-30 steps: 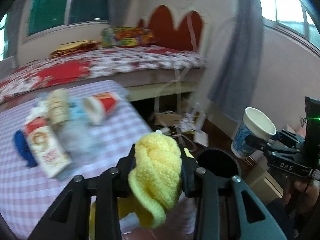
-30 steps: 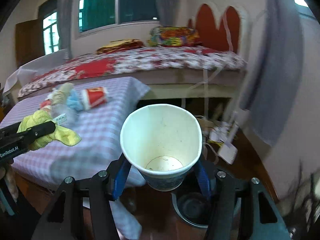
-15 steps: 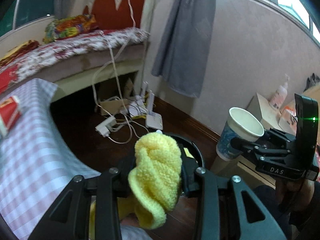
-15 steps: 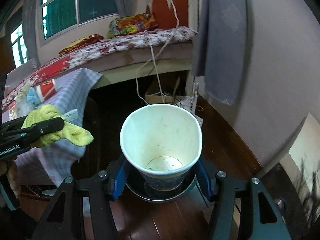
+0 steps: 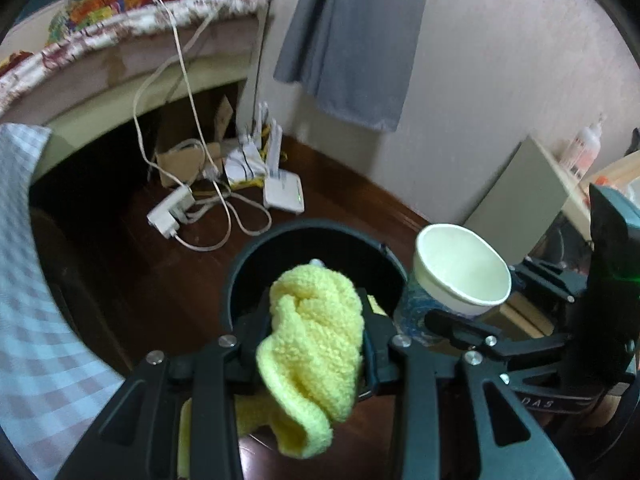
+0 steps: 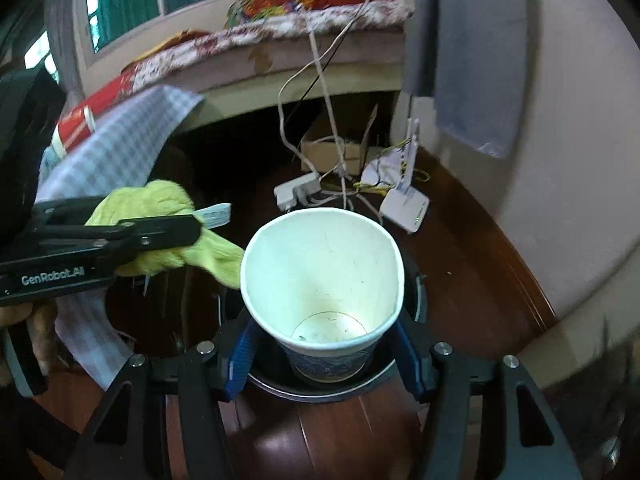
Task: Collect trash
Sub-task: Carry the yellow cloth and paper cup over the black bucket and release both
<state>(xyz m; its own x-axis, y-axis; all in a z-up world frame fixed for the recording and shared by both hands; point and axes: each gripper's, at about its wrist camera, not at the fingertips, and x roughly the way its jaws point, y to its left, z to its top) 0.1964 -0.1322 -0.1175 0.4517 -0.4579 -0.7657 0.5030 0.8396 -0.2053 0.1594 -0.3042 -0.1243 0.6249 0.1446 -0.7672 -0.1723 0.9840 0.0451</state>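
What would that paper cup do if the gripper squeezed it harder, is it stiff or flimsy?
Probably flimsy: the paper cup has thin walls, and its rim looks slightly out of round between the right gripper fingers, so more pressure would likely crush it. It looks empty, so it is likely very light and should drop easily into the black bin below.

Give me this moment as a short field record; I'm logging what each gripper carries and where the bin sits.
left gripper: shut on yellow cloth
right gripper: shut on paper cup, upright, looks empty
bin: black, round, open top, on the dark wood floor
cloth position: above the bin's near rim
cup position: over the bin's opening in the right wrist view
nearby floor clutter: white router, power strip, cables
left of bin: checked tablecloth
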